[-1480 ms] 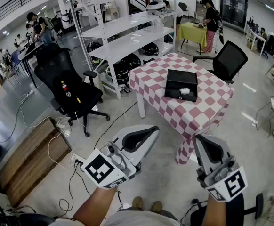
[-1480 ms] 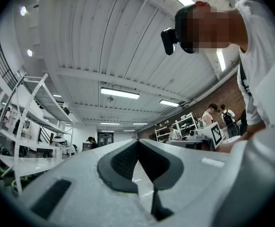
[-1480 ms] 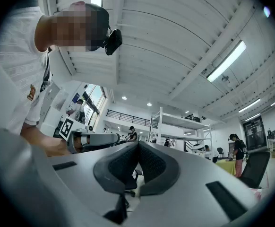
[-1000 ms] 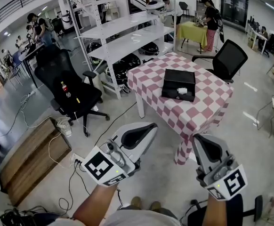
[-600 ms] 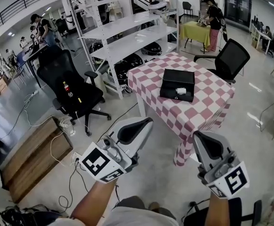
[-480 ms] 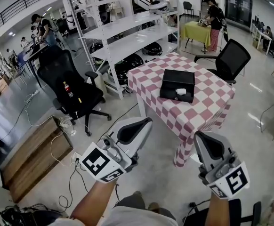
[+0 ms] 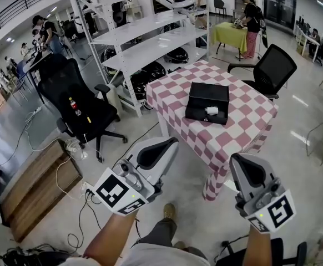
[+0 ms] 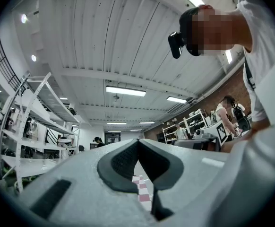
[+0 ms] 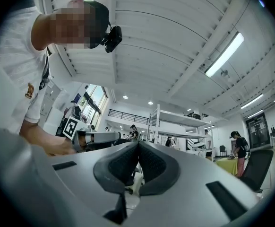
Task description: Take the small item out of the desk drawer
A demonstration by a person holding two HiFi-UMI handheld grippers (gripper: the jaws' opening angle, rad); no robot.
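Observation:
A black desk drawer box [image 7: 207, 101] lies on a table with a red-and-white checked cloth [image 7: 217, 137], some way ahead of me. A small white item [image 7: 212, 110] rests in its open front part. My left gripper [image 7: 160, 150] and right gripper [image 7: 249, 170] are held side by side in the air, well short of the table, both pointing toward it. In the left gripper view the left gripper [image 8: 138, 145] has its dark pads pressed together with nothing between them. The right gripper [image 9: 138, 148] looks the same in its own view.
A black office chair [image 7: 78, 107] with a bottle on its seat stands at the left. White shelving [image 7: 145, 43] is behind the table, and another black chair [image 7: 272, 68] is at its far right. A wooden crate [image 7: 34, 184] and cables [image 7: 86, 204] lie on the floor.
The view has crept toward the table, and the drawer box now sits slightly lower and further left. One shoe now shows below. Both grippers keep their pose.

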